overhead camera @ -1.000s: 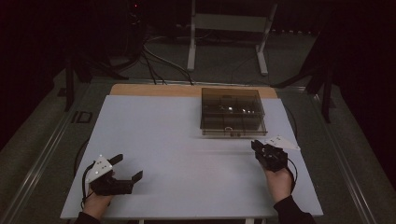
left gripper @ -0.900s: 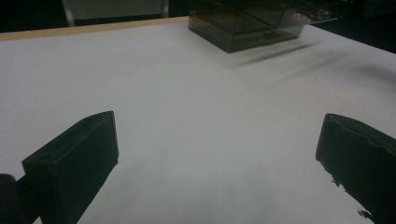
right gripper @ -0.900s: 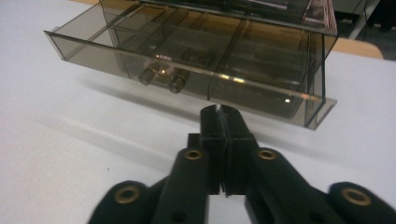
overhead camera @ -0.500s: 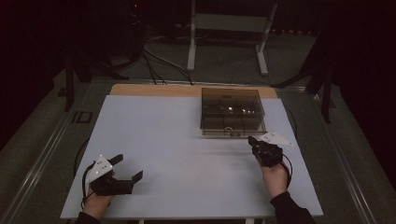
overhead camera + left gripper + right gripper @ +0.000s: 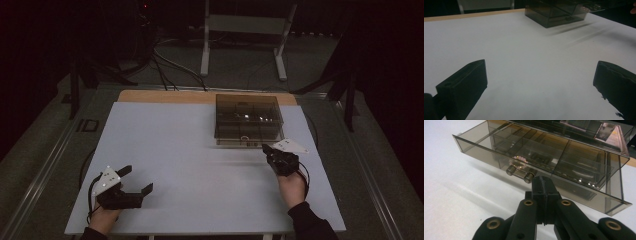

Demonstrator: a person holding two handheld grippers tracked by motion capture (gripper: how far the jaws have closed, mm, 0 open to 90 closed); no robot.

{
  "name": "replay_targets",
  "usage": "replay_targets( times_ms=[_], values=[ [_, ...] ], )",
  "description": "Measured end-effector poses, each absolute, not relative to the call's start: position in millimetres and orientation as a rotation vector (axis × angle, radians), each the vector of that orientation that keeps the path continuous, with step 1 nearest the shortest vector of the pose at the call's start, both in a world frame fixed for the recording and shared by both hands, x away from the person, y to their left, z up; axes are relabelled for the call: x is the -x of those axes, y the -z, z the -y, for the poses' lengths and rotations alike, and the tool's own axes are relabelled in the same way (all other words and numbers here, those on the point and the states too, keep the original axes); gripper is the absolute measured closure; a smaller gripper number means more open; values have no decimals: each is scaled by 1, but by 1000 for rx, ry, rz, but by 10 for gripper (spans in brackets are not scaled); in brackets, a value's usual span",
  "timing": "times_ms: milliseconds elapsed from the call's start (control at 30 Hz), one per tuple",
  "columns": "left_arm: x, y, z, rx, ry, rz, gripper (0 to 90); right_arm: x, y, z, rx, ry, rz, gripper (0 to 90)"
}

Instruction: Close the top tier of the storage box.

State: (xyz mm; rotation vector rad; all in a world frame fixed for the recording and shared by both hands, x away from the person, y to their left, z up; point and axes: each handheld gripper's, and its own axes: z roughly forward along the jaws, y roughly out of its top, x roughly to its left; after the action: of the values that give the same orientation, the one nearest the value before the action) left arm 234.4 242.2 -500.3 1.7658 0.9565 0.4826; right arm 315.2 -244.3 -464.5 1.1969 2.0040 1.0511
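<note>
High view and both gripper views: approach to the drawer handle.

**Change.** Against the high views of the last second, my right gripper [image 5: 270, 152] has crept forward and a little to the left, toward the front of the smoke-tinted drawer box [image 5: 248, 117]. My left gripper [image 5: 136, 180] has kept its place near the desk's [image 5: 190, 165] near left corner. The box itself has not shifted. I take this to mean that the reach is nearly over and the grasp on the handle comes next. No pull has begun that I can make out.

**Jaws.** On the right gripper [image 5: 543, 180] the jaws are pressed together with nothing between them. Their tip is just short of the drawer handle [image 5: 520, 173], at its right-hand end; I cannot tell whether they touch it. They would have to part before they could take the handle. On the left gripper [image 5: 540, 82] the jaws stand wide apart over bare desk, holding nothing.

**Position.** The box sits at the far right of the desk, close to the far edge. Its handle [image 5: 245, 139] faces me.

**Count.**
- Drawer boxes: one
- Handles: one, a short bar with two round ends
- Grippers: two
- Desks: one

Dividers show through the tinted walls, but the compartments are too murky to count.
</note>
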Motion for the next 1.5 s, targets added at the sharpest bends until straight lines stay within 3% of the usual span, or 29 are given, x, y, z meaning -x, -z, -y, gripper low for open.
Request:
replay_targets(
  times_ms=[1500],
  values=[
    [-234, 500, -243, -1764, -487, -959, 0, -335, 477, 236, -1223, -1020, -2041, 900]
  ],
)
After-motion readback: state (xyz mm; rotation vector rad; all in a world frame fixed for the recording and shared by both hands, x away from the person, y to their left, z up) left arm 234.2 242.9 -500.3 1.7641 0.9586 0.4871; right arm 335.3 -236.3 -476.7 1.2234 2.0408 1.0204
